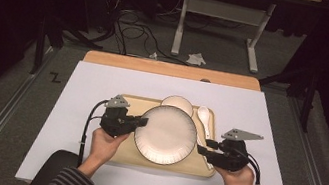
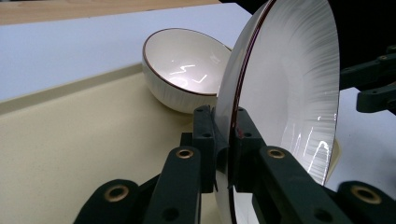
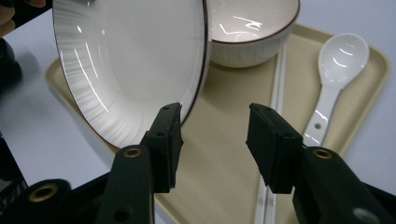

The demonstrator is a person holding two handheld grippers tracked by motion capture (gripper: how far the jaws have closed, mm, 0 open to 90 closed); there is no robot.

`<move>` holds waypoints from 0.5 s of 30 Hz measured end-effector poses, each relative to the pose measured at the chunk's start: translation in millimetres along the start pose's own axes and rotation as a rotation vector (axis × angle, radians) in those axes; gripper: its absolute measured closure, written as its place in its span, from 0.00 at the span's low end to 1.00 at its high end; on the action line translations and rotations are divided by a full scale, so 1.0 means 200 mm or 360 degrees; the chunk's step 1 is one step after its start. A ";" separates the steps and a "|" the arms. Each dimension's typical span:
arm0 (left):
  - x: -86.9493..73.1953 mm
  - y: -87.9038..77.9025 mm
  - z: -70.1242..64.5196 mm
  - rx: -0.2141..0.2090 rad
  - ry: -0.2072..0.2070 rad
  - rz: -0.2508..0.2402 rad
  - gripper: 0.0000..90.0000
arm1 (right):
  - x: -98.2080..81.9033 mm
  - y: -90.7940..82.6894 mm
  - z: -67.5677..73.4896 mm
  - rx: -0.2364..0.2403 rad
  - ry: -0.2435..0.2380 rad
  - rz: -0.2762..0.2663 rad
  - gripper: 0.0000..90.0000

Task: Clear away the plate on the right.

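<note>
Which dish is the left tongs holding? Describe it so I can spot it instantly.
Look at the beige tray on the white mat. The plate over its middle is clamped at the rim by the left tongs. It is wide and shallow, unlike the small deep bowl behind it.

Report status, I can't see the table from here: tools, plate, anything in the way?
Left tool shut on round white dark-rimmed plate, tilted above beige tray. Right tool open, off the plate. White bowl, white spoon close behind.

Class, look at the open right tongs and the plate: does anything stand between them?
Nothing visible does. The right tongs stand open right beside the plate rim, with bare tray between the jaws. The bowl and spoon lie farther back.
</note>
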State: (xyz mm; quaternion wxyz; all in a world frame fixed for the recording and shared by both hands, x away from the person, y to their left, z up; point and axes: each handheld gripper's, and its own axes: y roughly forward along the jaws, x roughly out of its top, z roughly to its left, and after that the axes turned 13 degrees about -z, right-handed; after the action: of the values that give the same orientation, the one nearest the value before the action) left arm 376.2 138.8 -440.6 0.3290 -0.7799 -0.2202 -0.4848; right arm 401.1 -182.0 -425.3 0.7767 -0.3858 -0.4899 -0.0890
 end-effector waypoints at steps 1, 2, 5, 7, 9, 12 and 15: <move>0.01 0.00 -0.01 0.0000 0.0019 -0.0010 0.93 | 0.00 0.00 0.00 -0.0010 0.0002 -0.0005 0.62; 0.01 0.01 -0.01 0.0001 0.0027 -0.0016 0.93 | -0.01 -0.01 0.00 -0.0005 0.0013 -0.0021 0.61; 0.01 0.01 0.00 -0.0019 0.0032 -0.0024 0.93 | -0.02 -0.02 0.02 -0.0024 -0.0026 -0.0016 0.59; 0.01 0.01 0.01 -0.0026 0.0029 -0.0022 0.93 | -0.04 -0.03 0.03 -0.0046 -0.0048 -0.0013 0.58; 0.01 0.01 0.02 -0.0024 0.0032 -0.0022 0.93 | -0.06 -0.06 0.03 -0.0059 -0.0064 -0.0024 0.57; 0.02 0.00 0.04 -0.0025 0.0027 -0.0019 0.93 | -0.09 -0.12 0.03 -0.0074 -0.0074 -0.0047 0.52; 0.02 0.00 0.05 -0.0034 0.0017 -0.0008 0.93 | -0.13 -0.18 0.03 -0.0098 -0.0072 -0.0080 0.51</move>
State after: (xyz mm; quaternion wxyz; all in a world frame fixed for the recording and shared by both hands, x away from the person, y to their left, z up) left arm 384.4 146.1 -439.8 0.3207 -0.7802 -0.2152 -0.4920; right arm 365.2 -209.9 -427.8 0.7507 -0.3990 -0.5139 -0.1147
